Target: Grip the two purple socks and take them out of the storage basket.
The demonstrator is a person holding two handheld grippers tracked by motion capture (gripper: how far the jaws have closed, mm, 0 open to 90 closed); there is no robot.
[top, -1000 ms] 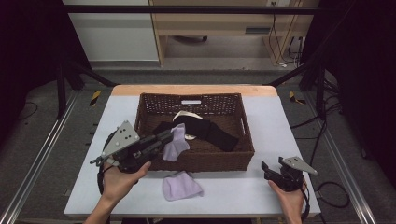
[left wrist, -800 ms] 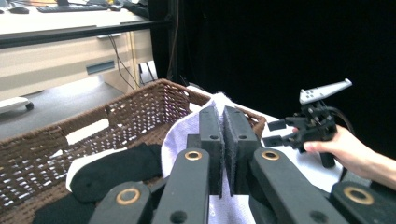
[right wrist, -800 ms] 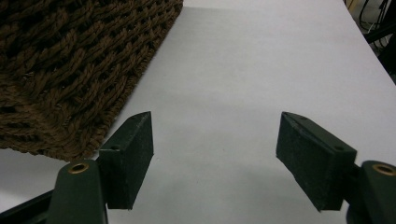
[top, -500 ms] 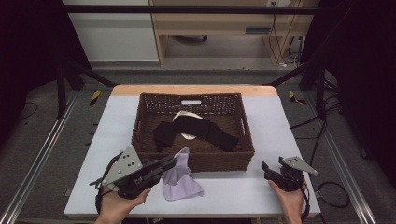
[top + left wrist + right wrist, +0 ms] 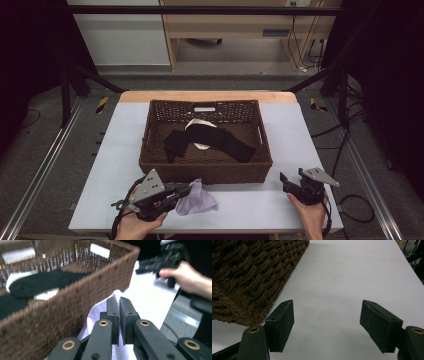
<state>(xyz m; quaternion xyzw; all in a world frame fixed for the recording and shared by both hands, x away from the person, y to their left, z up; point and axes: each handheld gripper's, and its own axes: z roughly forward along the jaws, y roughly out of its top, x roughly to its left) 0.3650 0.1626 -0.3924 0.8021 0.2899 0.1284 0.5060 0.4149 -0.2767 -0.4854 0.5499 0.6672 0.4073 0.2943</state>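
1. Low at bottom left of the high view: left hand-held gripper [image 5: 186, 190], jaws pressed together on an edge of the lilac cloth [image 5: 197, 201]; in the left gripper view the pale fabric [image 5: 100, 311] bunched under and between the closed pads.
2. Bottom edge of the high view: a person's hand [image 5: 134, 226] around that hand-held gripper's body, grey three-cornered plate on top.
3. Lilac cloth heaped on the white bench [image 5: 115, 145], just in front of the basket's near wall, lower centre-left of the frame.
4. Lower right of the high view: right hand-held gripper [image 5: 285, 181] low over the bench, jaws wide apart with nothing between them; bare bench surface between the pads [image 5: 283, 322] in the right gripper view.
5. Middle of the high view: brown wicker basket [image 5: 150, 150] standing on the bench, its corner at upper left of the right gripper view.
6. Inside the basket: black garments [image 5: 210, 137] draped over a white piece [image 5: 197, 123].
7. Far edge of the bench: wooden strip, dark floor and cables beyond.
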